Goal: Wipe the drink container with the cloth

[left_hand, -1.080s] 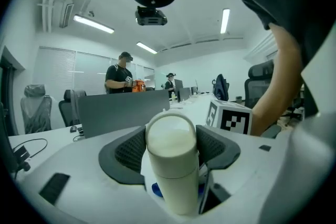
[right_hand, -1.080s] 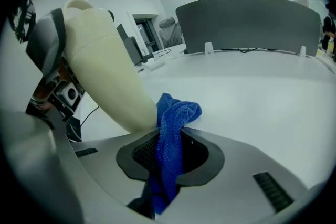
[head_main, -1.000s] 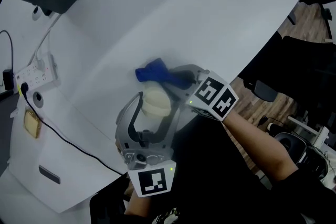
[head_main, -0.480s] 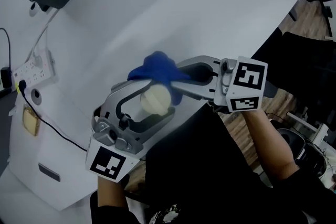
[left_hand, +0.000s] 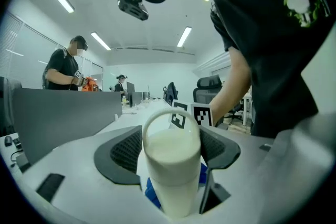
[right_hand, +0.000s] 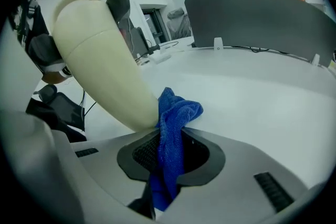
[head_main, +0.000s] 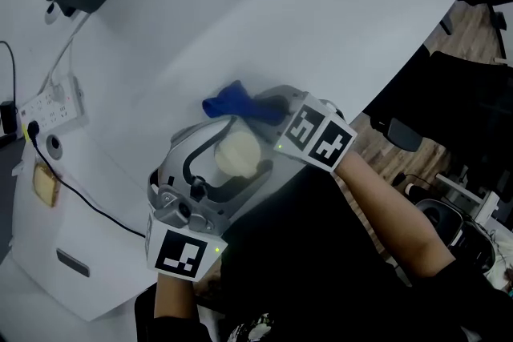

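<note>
Left hand-held gripper [left_hand: 169, 136] clamps cream bottle [left_hand: 171, 178]; right hand-held gripper [right_hand: 168, 153] pinches blue cloth [right_hand: 177, 112].

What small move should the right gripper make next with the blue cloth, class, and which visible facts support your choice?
Probably a short stroke, sliding the cloth along the container's side. The right gripper is shut on the blue cloth, whose bunched end appears to lie against the cream drink container. The left gripper clamps that container, so it looks steady enough to wipe.
</note>
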Demonstrator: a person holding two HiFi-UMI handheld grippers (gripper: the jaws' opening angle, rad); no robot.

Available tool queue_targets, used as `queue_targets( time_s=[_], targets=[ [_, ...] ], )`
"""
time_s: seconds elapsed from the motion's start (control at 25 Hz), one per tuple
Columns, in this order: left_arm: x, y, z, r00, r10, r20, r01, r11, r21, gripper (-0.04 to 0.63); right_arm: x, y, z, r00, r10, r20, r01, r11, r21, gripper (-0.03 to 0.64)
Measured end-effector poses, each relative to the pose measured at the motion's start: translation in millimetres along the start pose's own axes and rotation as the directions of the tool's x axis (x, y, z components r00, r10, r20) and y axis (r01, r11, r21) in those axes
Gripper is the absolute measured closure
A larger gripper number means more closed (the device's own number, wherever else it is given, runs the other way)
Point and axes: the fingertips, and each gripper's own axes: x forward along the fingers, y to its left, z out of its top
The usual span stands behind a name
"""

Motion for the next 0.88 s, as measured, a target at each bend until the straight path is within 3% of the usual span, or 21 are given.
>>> queue_targets(
  time_s=[0.16,0.24,0.36,0.48,0.56,0.6,0.64,0.76,0.8,0.88],
  targets=[
    [-15.4,5.4,1.7,0.984,0.176,-0.008,-0.176,0.984,-0.029,0.26,-0.6,-0.4,-1.0,1.0,-0.002,0.009,0.002,1.0,0.009,0.555],
    [-24.2,3.9,-1.9,0.949,0.309,-0.058,-0.31,0.951,-0.014,0.256,-1.2,-0.1,-1.1,1.0,-0.008,0.019,0.008,1.0,0.021,0.554],
    [-22.4,0.7,-3.4,0.872,0.481,-0.089,-0.485,0.874,-0.033,0.256,-2.8,-0.8,-0.7,0.999,-0.036,0.041,0.034,0.999,0.037,0.554],
    [-12.8,4.8,-9.8,0.821,0.559,-0.114,-0.57,0.814,-0.114,0.256,-3.0,-2.5,0.0,0.994,-0.084,0.073,0.08,0.995,0.058,0.554],
    [-12.1,11.0,-11.5,0.806,0.577,-0.127,-0.59,0.8,-0.11,0.266,-3.8,-3.6,-0.4,0.989,-0.103,0.103,0.093,0.99,0.103,0.552],
    [-12.3,12.8,-11.7,0.816,0.564,-0.126,-0.577,0.811,-0.102,0.307,-5.9,-3.8,-0.2,0.987,-0.105,0.118,0.09,0.988,0.129,0.546],
    [-12.2,12.7,-11.7,0.839,0.53,-0.12,-0.541,0.836,-0.091,0.307,-10.4,-3.1,1.3,0.986,-0.102,0.134,0.081,0.985,0.149,0.546],
    [-8.4,2.7,-7.6,0.953,0.295,-0.065,-0.296,0.955,-0.009,0.307,-48.5,1.3,22.1,0.967,-0.059,0.25,0.007,0.979,0.204,0.546],
    [-6.7,-1.5,-5.8,0.981,0.187,-0.052,-0.186,0.982,0.025,0.307,-69.3,3.3,36.3,0.945,-0.023,0.326,-0.056,0.971,0.231,0.546],
    [-6.1,-5.4,-4.7,0.999,0.005,-0.042,-0.003,0.998,0.062,0.307,-109.8,11.9,68.1,0.873,0.085,0.48,-0.224,0.945,0.239,0.546]
  ],
)
